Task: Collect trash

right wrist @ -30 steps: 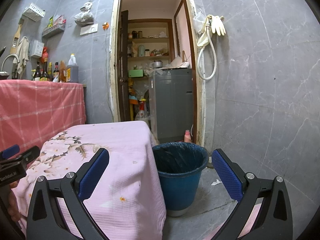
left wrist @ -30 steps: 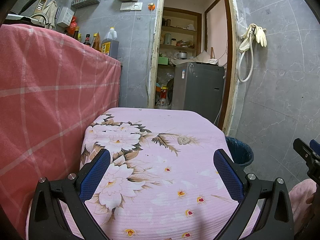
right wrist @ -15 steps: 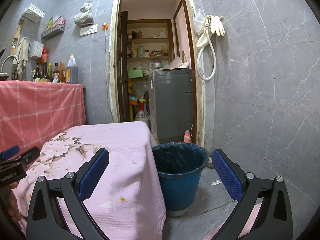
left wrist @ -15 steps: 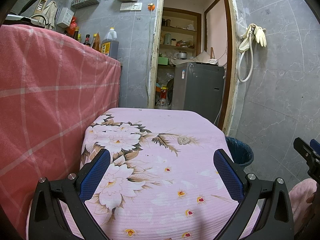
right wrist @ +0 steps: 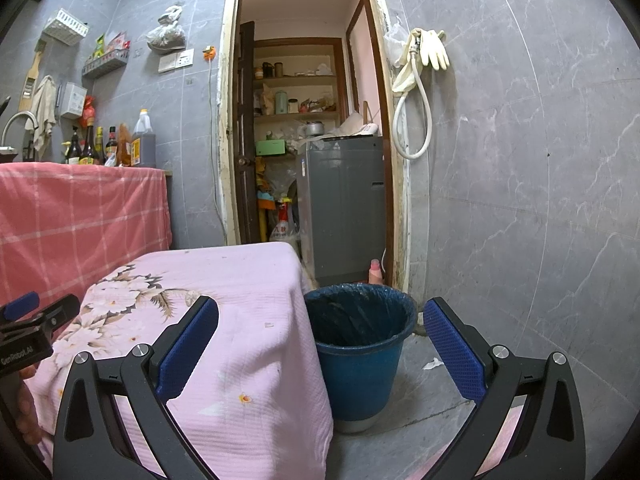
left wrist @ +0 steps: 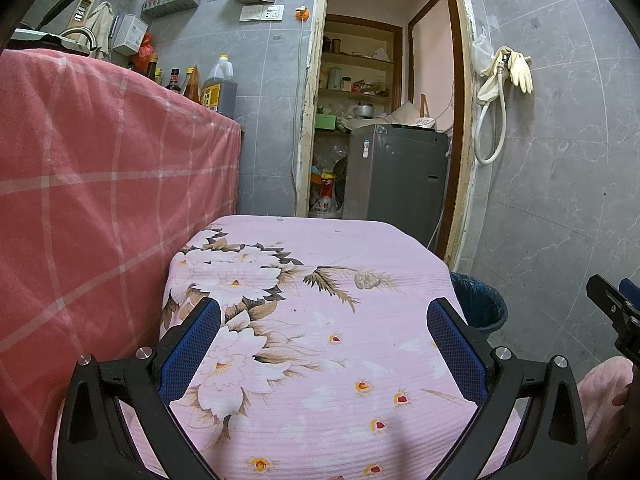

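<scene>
Both tools, left [left wrist: 324,332] and right [right wrist: 320,332], gape empty; paper scrap [right wrist: 433,365] on floor beneath right tool's right finger: descend, straddle, pinch, bin [right wrist: 360,354] ahead.

Big grey tiles [right wrist: 520,160] are seen on the walls, and a grey floor [right wrist: 420,432] lies below on the right. Straight ahead, an open doorway [right wrist: 308,120] is framed in light wood. Behind it, a grey machine [right wrist: 344,208] is stood under shelves [right wrist: 296,80] filled with jars. To the right of the doorway, a white hose [right wrist: 412,120] and gloves [right wrist: 434,50] are hung on the wall. Close in front, a low table is covered with a pink flowered cloth [left wrist: 320,320]. To the left, a higher counter is draped in a red checked cloth [left wrist: 100,200], and bottles [right wrist: 112,144] are lined up on it.
</scene>
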Demonstrator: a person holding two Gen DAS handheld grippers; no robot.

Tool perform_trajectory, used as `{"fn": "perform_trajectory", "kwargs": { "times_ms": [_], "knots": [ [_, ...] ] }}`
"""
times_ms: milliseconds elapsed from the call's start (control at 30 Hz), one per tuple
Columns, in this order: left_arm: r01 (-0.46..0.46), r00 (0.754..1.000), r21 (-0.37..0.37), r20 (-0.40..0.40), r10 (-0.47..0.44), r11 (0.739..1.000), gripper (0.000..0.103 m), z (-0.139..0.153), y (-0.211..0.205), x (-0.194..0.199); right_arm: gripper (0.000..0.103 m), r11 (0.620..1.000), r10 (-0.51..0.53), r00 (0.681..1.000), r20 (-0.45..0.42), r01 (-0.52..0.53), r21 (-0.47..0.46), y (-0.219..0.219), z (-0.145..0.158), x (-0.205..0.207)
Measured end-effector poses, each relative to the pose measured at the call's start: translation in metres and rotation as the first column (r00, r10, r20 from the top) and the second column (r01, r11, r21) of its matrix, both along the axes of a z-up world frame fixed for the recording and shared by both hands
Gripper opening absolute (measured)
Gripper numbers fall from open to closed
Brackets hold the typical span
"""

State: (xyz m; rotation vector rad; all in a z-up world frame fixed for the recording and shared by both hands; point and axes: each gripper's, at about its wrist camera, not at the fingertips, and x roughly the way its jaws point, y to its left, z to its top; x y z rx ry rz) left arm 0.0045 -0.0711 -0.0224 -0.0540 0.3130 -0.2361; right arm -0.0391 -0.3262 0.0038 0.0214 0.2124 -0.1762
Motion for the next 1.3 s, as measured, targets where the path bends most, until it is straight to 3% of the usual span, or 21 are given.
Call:
{"fn": "perform_trajectory", "kwargs": {
  "times_ms": [1300],
  "knots": [
    [-0.018, 1.0, -0.007, -0.013, 0.018, 1.0, 0.101, -0.0006, 0.0042, 0.0027, 0.103, 1.0, -0.004, 1.0, -0.001, 0.004, 0.003, 0.0048, -0.0009, 0.0006]
  ]
}}
